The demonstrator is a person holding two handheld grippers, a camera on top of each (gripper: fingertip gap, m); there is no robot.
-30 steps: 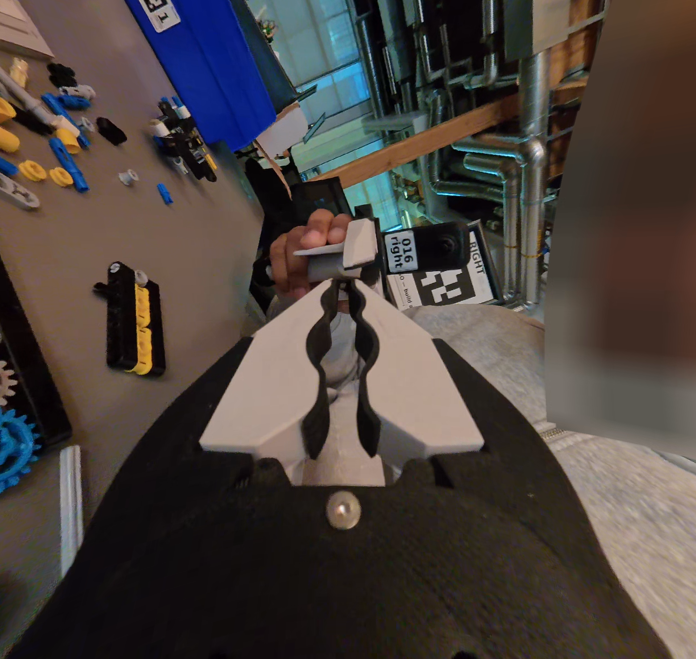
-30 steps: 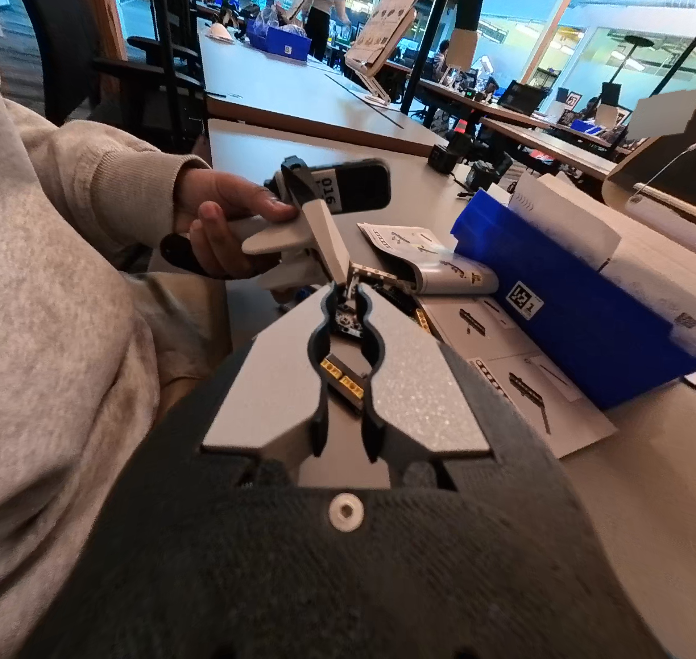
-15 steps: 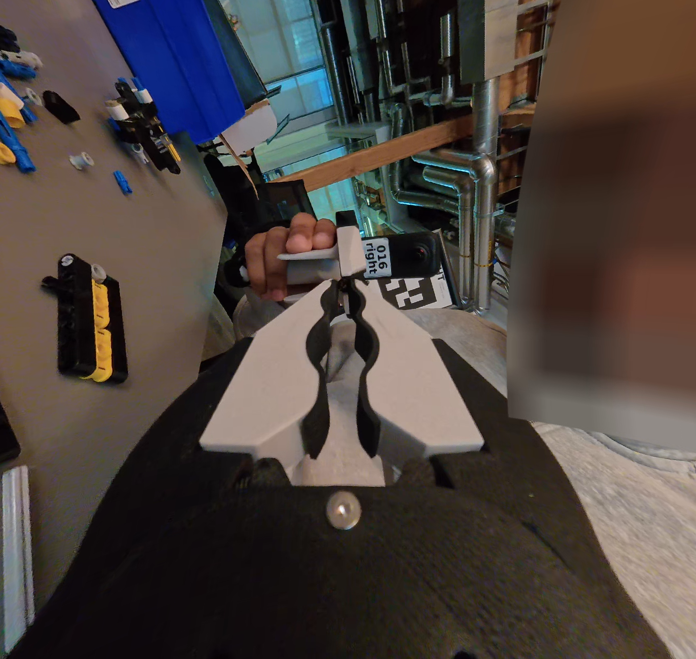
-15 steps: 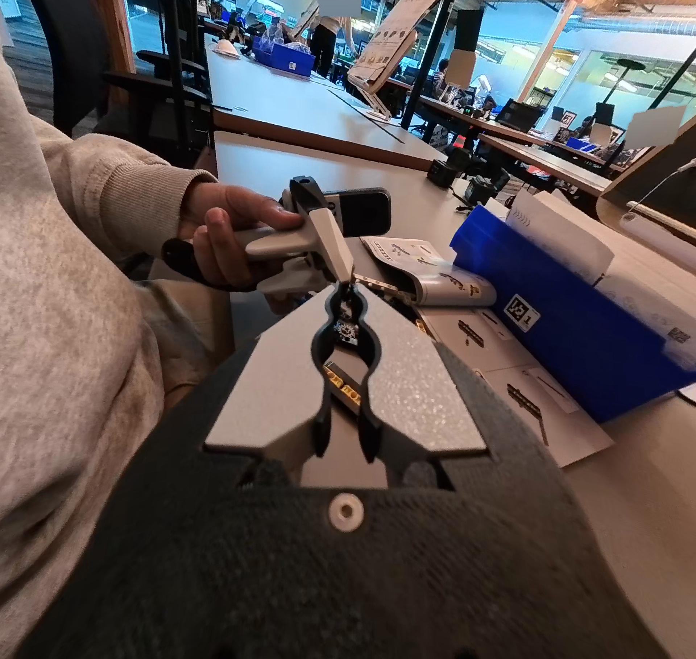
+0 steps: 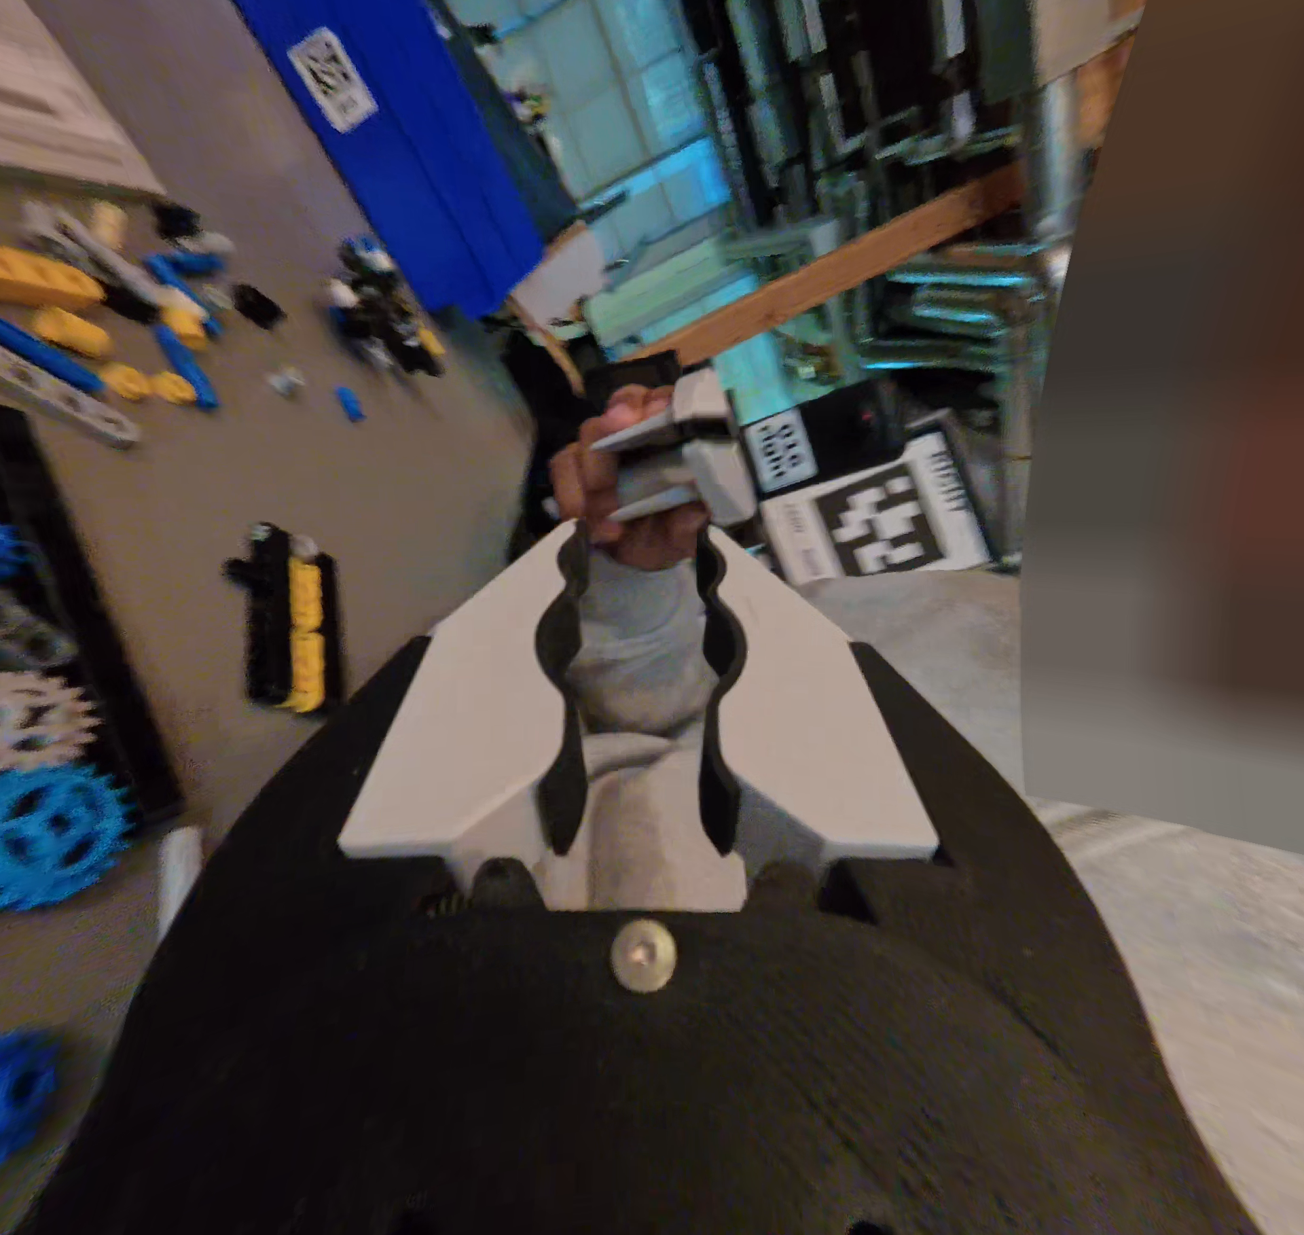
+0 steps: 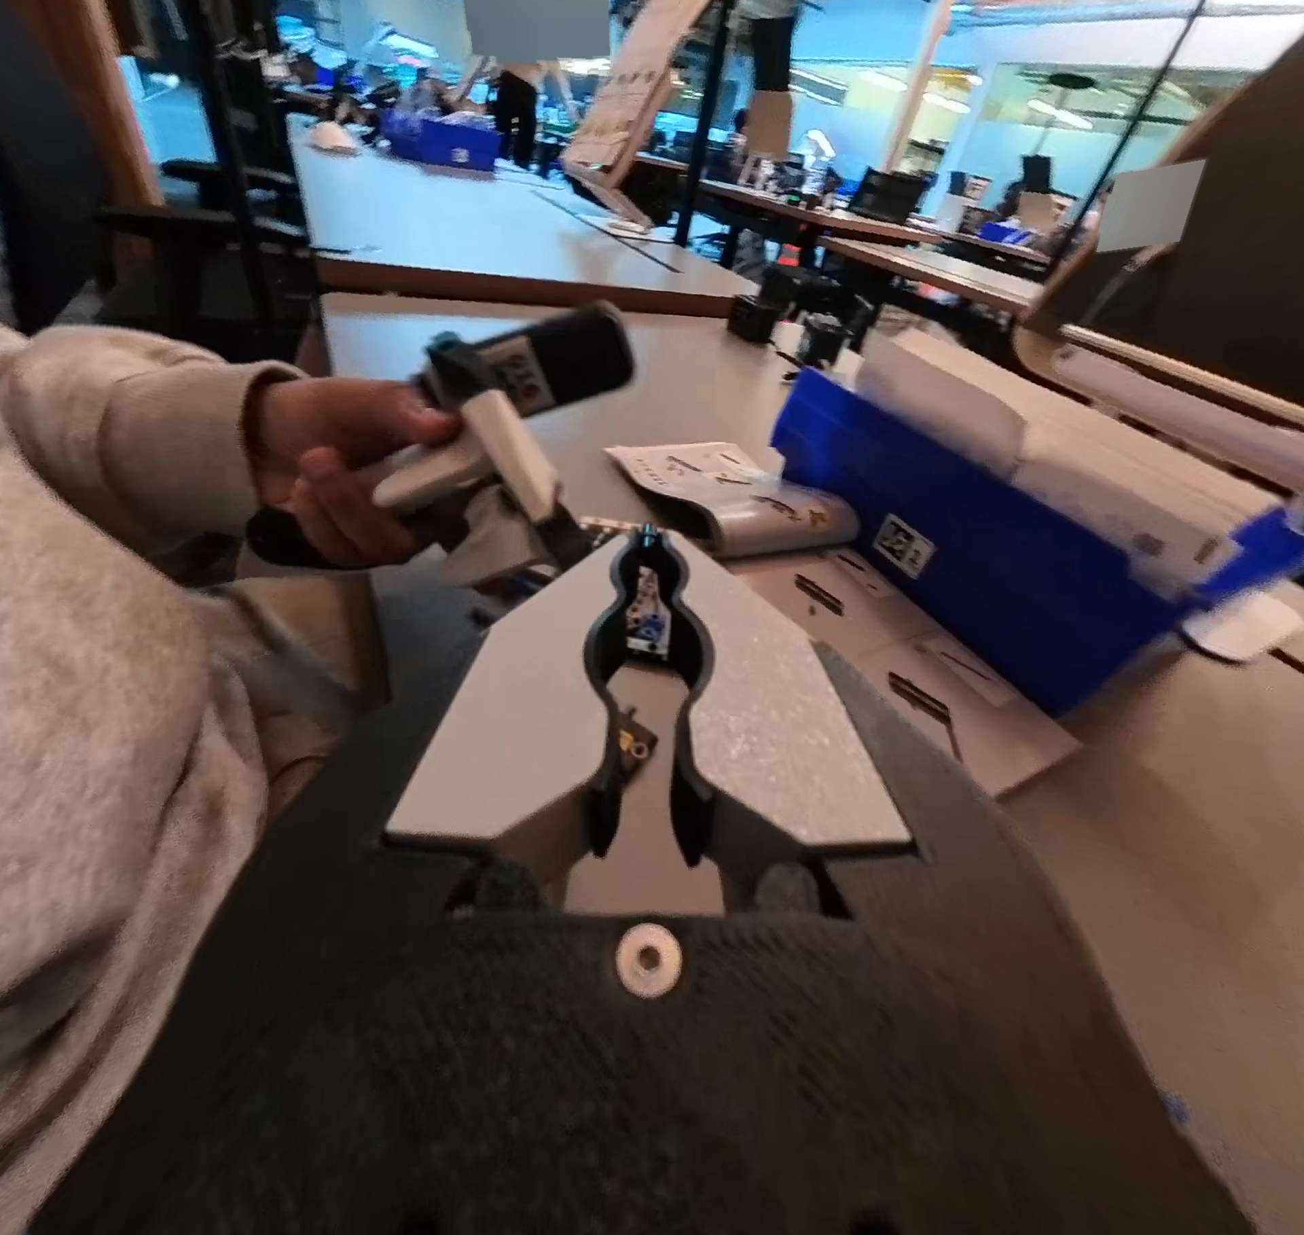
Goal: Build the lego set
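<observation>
My left gripper (image 5: 642, 545) is open and empty, held in the air beside the table; its jaws stand well apart. Past it, a hand holds my right gripper (image 5: 677, 453). In the right wrist view my right gripper (image 6: 646, 548) has its tips almost together on what looks like a small dark lego piece (image 6: 646, 532) with a teal end. The left gripper (image 6: 543, 516) shows just left of those tips, close but apart. A black and yellow lego assembly (image 5: 296, 629) lies on the grey table (image 5: 395, 495). Loose blue, yellow and white parts (image 5: 106, 326) lie farther back.
A blue bin (image 6: 988, 566) stands at the right, also in the left wrist view (image 5: 395, 142). An open instruction booklet (image 6: 741, 502) and printed sheets (image 6: 917, 672) lie before it. Blue gears (image 5: 56, 841) sit at the left edge. A grey sleeve (image 6: 127, 636) fills the left. Only a small space, under 4 cm, lies between the two pairs of fingers.
My left gripper has opened; its tips were together half a second ago. It has drawn back a little from the right gripper's tips. The right gripper has stayed shut.
</observation>
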